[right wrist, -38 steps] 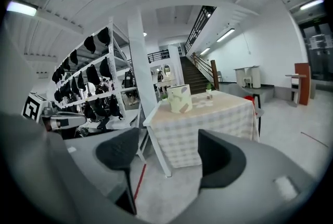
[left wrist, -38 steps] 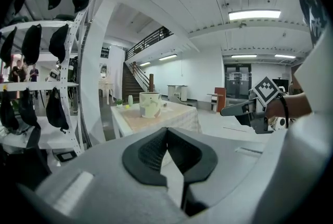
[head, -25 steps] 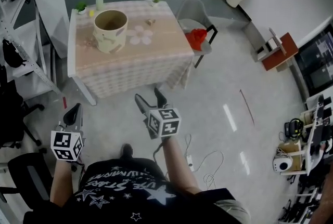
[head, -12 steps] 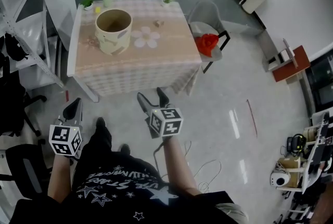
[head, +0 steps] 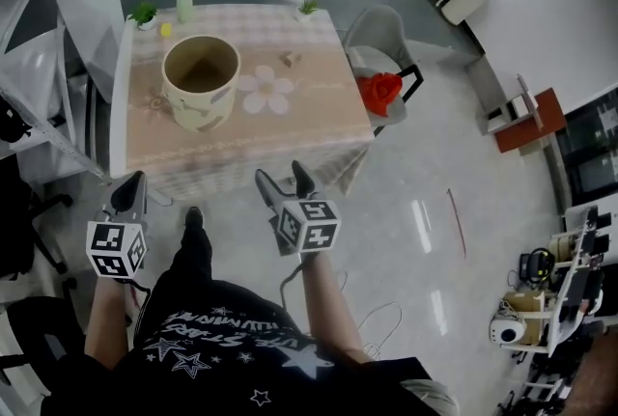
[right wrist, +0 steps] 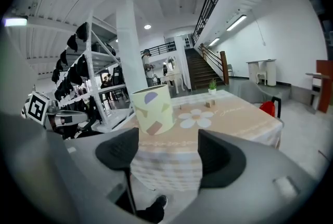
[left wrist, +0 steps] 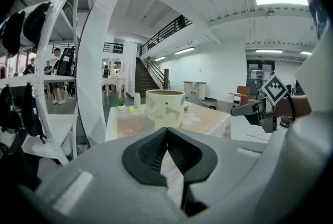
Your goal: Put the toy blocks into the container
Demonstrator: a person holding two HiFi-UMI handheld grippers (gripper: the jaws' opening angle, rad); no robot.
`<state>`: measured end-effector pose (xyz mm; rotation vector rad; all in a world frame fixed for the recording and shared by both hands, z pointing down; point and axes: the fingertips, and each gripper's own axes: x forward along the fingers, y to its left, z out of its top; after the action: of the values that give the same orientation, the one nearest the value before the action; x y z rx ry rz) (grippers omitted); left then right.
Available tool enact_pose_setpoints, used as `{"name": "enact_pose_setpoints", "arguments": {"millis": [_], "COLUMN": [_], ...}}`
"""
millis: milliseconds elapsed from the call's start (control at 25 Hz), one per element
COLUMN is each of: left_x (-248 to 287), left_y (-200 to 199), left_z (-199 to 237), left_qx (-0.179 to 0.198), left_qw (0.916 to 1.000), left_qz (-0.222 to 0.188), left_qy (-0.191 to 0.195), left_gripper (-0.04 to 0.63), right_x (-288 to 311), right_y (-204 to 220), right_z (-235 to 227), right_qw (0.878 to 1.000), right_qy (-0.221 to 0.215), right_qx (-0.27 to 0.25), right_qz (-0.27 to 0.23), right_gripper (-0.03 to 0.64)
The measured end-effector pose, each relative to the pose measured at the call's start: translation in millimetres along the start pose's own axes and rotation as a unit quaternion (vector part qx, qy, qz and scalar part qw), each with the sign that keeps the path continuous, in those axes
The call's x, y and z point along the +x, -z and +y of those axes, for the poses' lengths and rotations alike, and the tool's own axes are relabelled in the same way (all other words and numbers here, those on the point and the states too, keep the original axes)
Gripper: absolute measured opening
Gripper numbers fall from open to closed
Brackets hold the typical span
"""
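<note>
Work on the task has barely begun, by the look of it, and both tools hang short of the table (head: 290, 129), out over the floor on the near side. Sweeping from the left: the left gripper (head: 129, 190) has its jaws pressed fully together with nothing between them, so it is carrying nothing. Past it, on the far left corner of the table, sit a small green plant (head: 143, 13), a little yellow piece (head: 166, 30) that may well be one of the blocks, and a pale green bottle (head: 184, 4). Next comes the container (head: 198, 107), a cream tub standing upright on the left half of the cloth. From above, its inside shows only plain brown, with no block that I can make out, though the bottom is dim. Moving on, a white flower-shaped mat (head: 266, 88) lies flat just beside the tub. Nearer the person, the right gripper (head: 280, 179) holds its jaws wide apart and empty, with only the table edge seen through the gap. Beyond the mat rests a small wooden block (head: 287, 59), well apart from the tub, then a second plant (head: 307, 7) at the far corner. So by my reckoning everything is left to do: reach in, pick up, and drop in.
</note>
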<state>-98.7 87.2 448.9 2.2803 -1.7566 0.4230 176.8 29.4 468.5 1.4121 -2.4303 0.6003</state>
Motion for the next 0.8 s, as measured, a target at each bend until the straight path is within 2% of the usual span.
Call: {"name": "enact_pose_setpoints", "arguments": {"millis": [160,400,600,800], "left_x": [48,109,149,184], "left_y": [-24,-51,-55,-58], "left_z": [36,89,122,137], "left_qx": [-0.016,-0.014,-0.023,-0.022], "left_qw": [0.9998,0.9997,0.9994,0.9985], "left_qz": [-0.011,-0.012,-0.001,0.002], "left_qy": [0.004,0.015,0.026,0.05], "left_gripper": [0.011,0.011,0.011,0.011], "right_x": [47,113,154,183], "right_y": [-39,-89,-111,-125], "right_z": [-17,-38,-49,-63], "right_qw": [1.0,0.999,0.998,0.995], "right_qy": [0.019,0.048,0.067,0.095], "right_qx": [0.008,0.003,0.01,0.035], "right_qz": [-0.014,-0.013,-0.012,-0.016], "right_gripper": [0.35,0.35,0.35,0.35]}}
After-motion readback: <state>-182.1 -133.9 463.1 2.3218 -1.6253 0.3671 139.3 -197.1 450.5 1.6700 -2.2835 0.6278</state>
